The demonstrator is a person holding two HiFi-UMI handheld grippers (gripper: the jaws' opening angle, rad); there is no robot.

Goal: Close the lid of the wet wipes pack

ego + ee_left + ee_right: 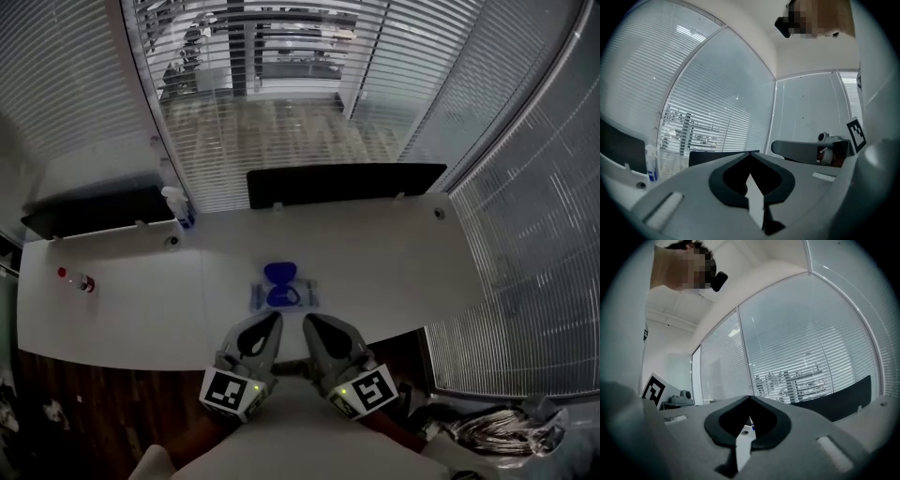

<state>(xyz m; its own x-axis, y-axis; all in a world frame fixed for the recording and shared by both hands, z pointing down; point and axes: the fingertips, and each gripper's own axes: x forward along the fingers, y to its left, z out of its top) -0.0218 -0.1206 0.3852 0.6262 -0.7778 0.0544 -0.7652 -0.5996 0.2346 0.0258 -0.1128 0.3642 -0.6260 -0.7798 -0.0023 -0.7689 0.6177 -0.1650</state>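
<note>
The wet wipes pack (284, 296) lies flat at the middle of the white table (394, 262), and its blue lid (280, 273) stands open on the far side. Both grippers hover side by side over the table's near edge, just short of the pack. My left gripper (273, 320) is shut with nothing in it, its tips meeting in the left gripper view (750, 153). My right gripper (308, 322) is shut and empty too (750, 398). Neither touches the pack. Both gripper views point up at the blinds, not at the pack.
A spray bottle (178, 204) stands at the back left by a black panel (98, 211). Another black panel (345, 183) lines the table's far edge. Small red items (75, 279) lie at the left. Window blinds surround the desk. Clutter (497, 427) sits on the floor at the lower right.
</note>
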